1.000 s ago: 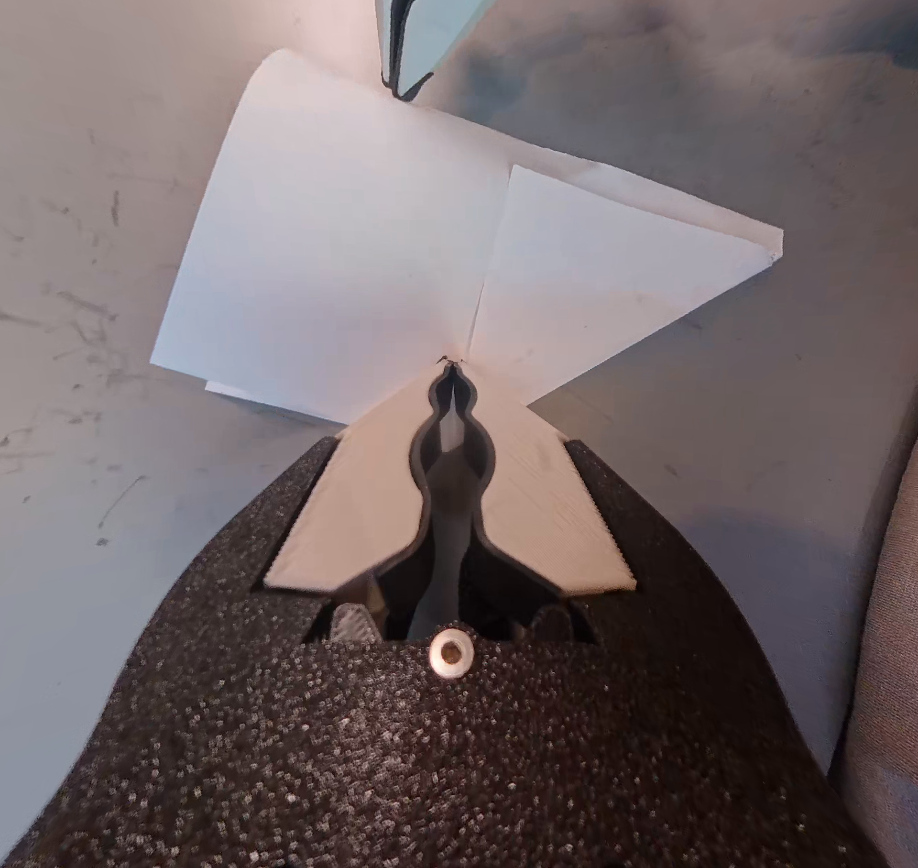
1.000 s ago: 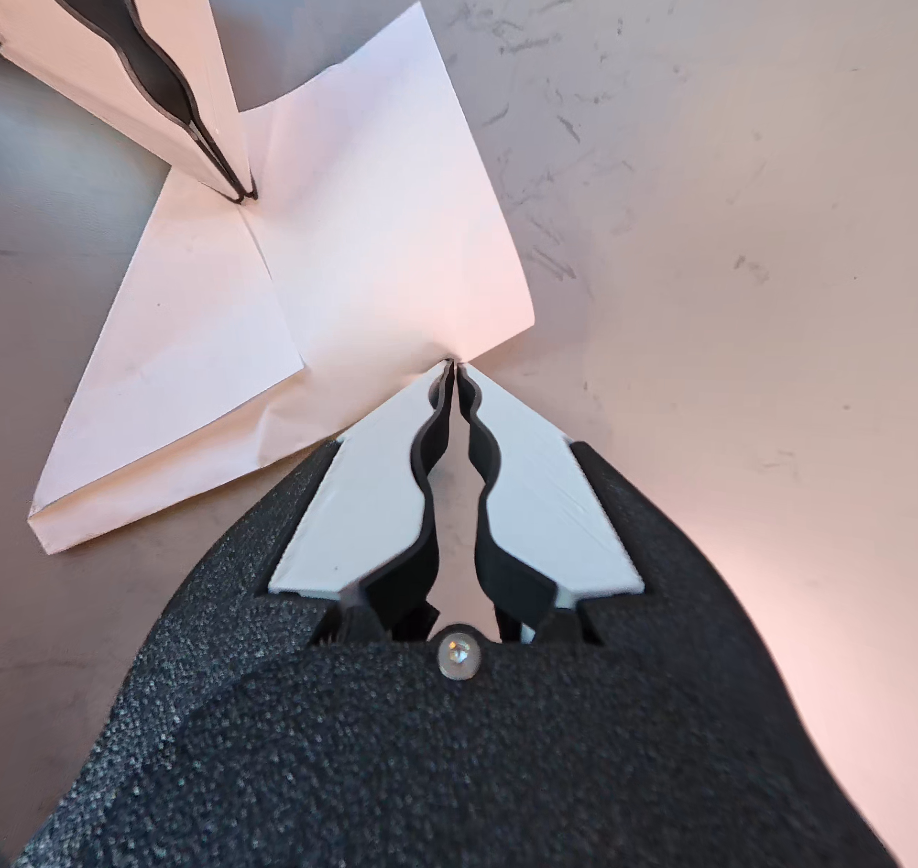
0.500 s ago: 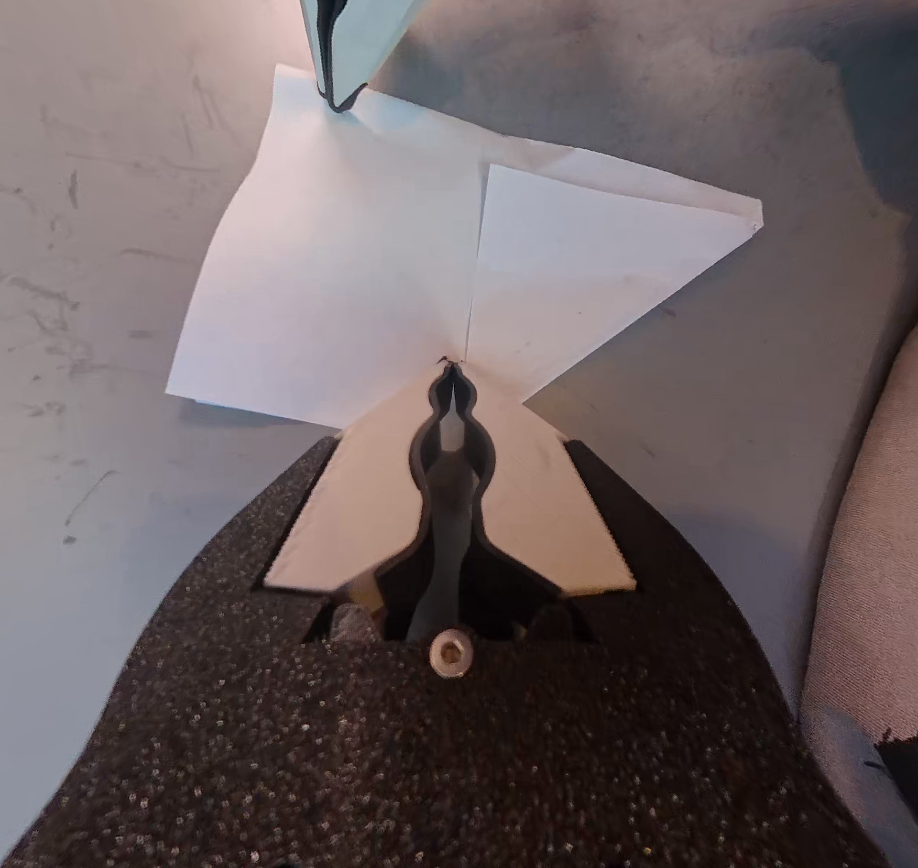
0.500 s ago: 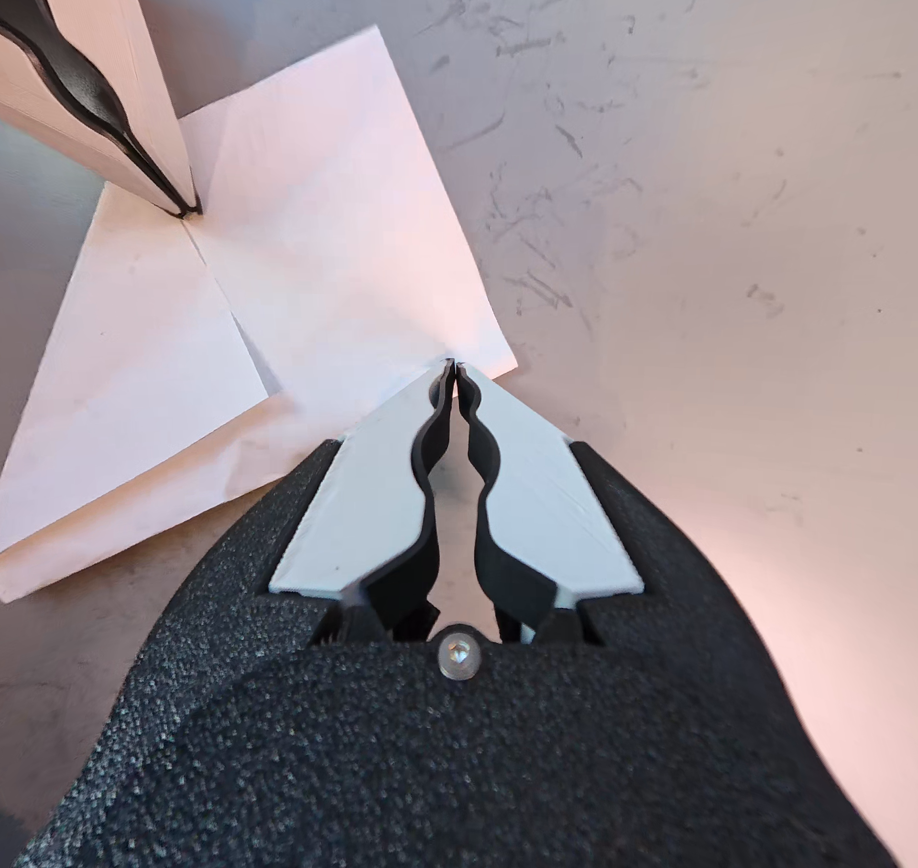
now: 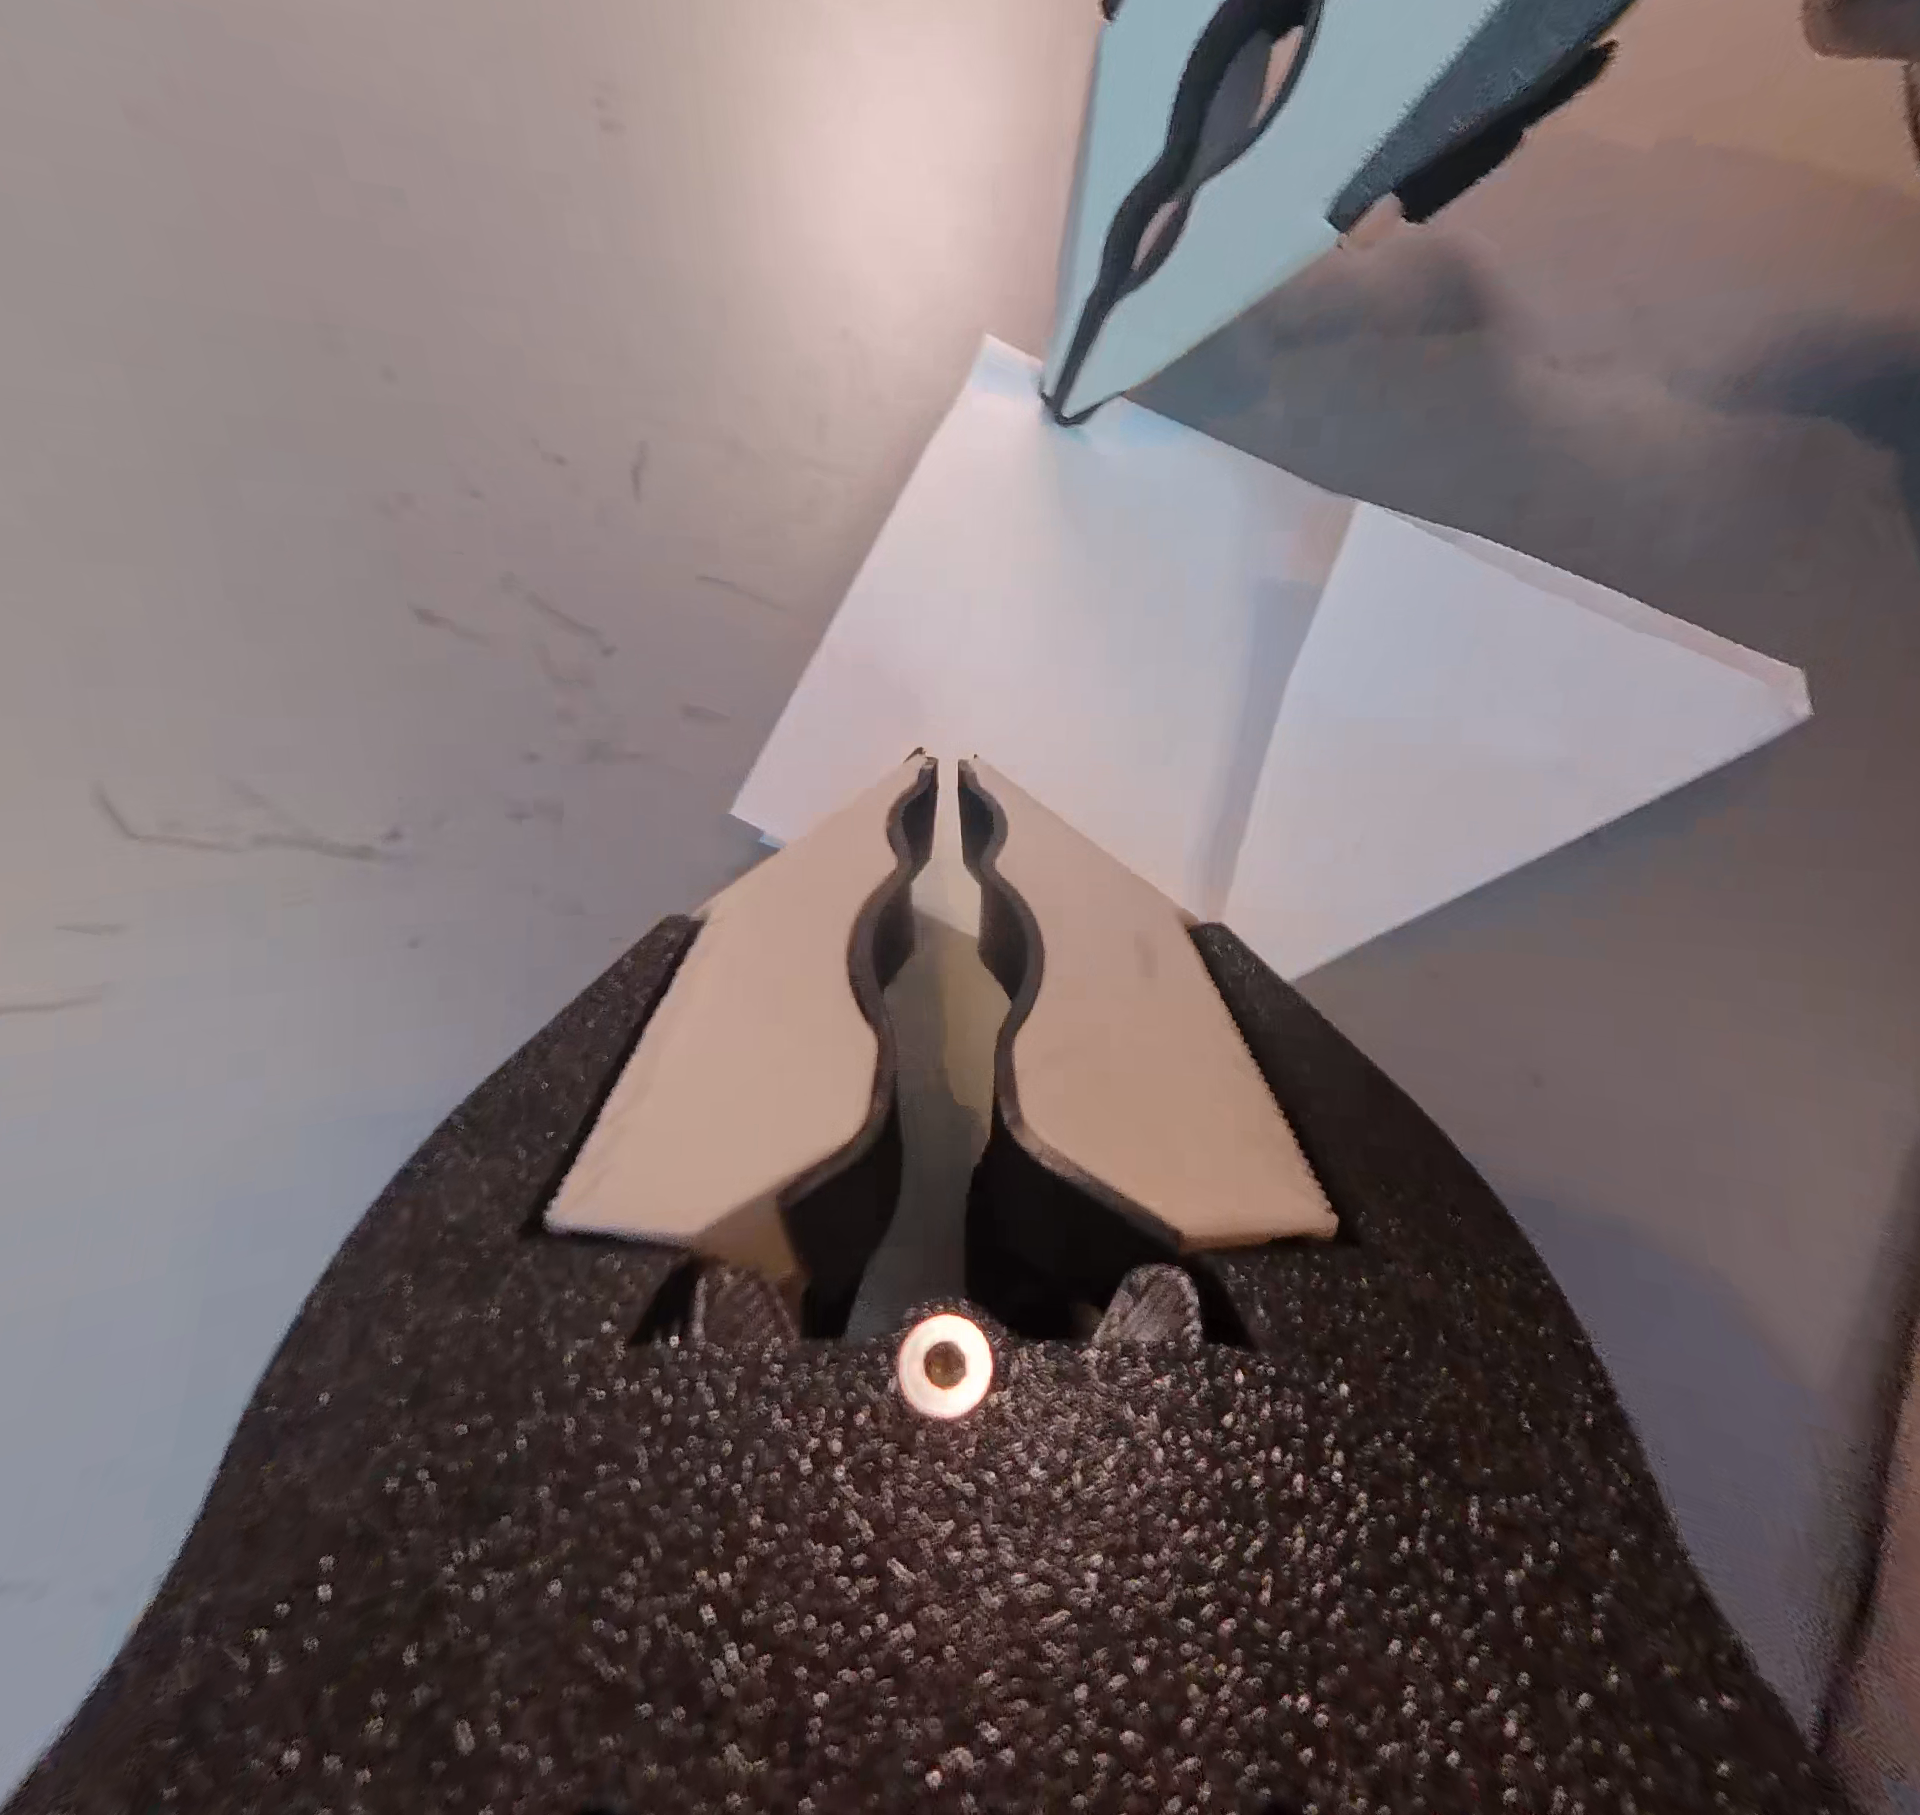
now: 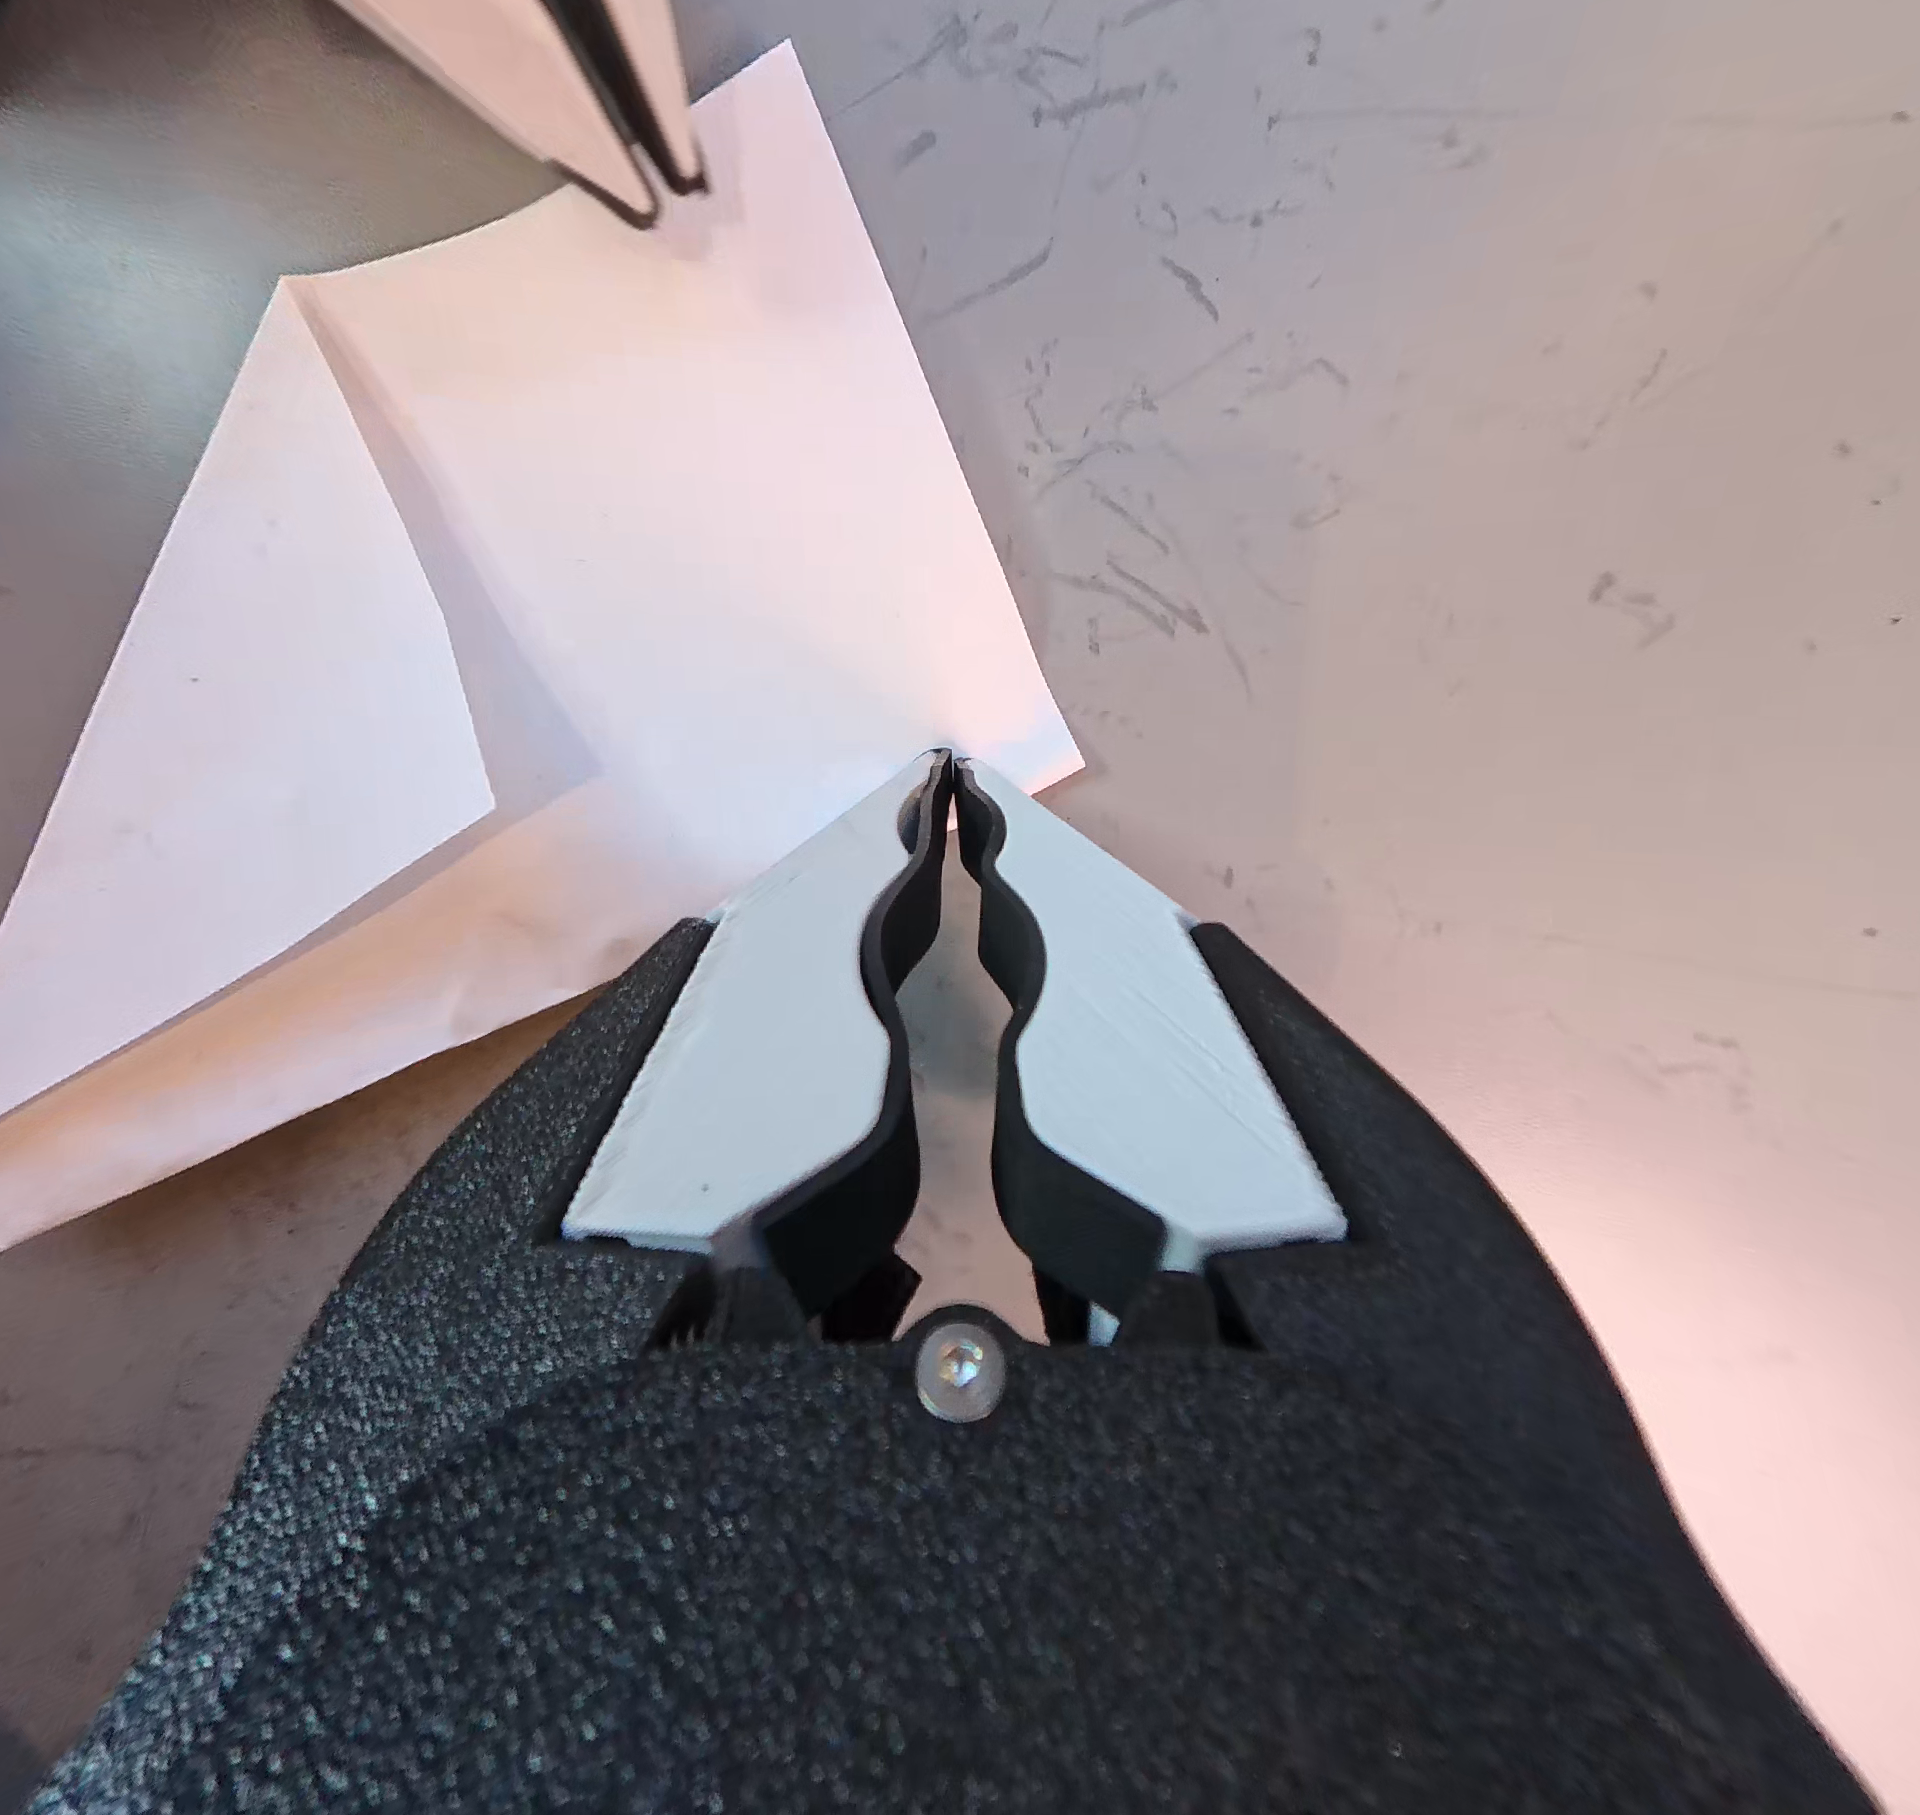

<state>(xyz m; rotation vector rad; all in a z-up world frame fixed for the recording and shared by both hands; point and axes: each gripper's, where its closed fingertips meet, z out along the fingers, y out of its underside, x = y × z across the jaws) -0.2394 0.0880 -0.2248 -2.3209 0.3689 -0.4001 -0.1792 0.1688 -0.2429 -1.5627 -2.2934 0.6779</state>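
While your right gripper (image 6: 951, 757) stays pinched on the folded paper (image 6: 665, 518), your left gripper (image 5: 945, 759) has just parted, releasing its corner.

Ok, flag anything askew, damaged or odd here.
The folded white paper lies uneven: one corner flap is folded over and its edges lift off the scuffed tabletop. Nothing is torn or spilled.

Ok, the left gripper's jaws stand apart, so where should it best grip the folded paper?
Probably the free edge of the paper at the left gripper, coming in low from that side: the sheet lies flat on the table, so only edges are pinchable, and the right gripper holds the far corner.
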